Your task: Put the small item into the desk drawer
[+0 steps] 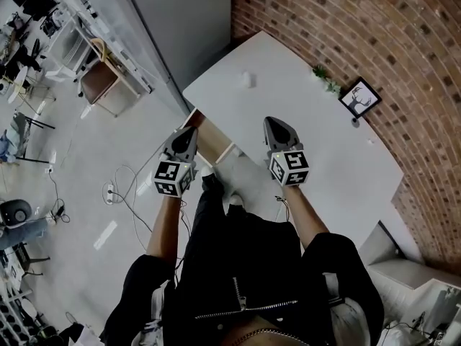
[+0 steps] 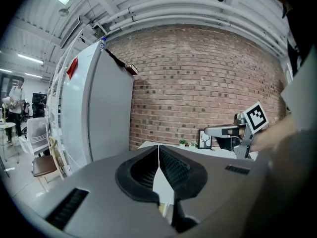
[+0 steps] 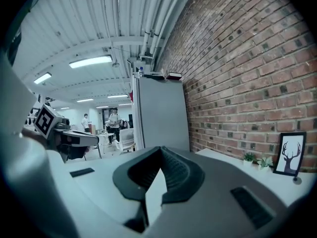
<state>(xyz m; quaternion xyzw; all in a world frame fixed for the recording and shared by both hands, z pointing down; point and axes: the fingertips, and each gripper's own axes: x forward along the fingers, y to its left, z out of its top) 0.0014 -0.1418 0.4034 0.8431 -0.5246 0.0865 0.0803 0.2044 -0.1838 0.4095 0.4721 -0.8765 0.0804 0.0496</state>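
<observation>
A small white item [image 1: 247,80] stands on the white desk [image 1: 324,150] near its far left corner. A wooden panel [image 1: 213,144] shows under the desk's near edge; I cannot tell whether it is the drawer. My left gripper [image 1: 190,131] hangs just off the desk's left edge, above the floor, with its jaws pressed together and nothing between them [image 2: 158,148]. My right gripper [image 1: 272,122] hovers over the near part of the desk, also shut and empty [image 3: 160,149]. Both are well short of the item.
A framed deer picture [image 1: 359,98] and a small plant [image 1: 325,80] stand against the brick wall [image 1: 403,42]. A tall white fridge [image 1: 180,20] stands left of the desk. Cables and a power strip [image 1: 109,192] lie on the floor.
</observation>
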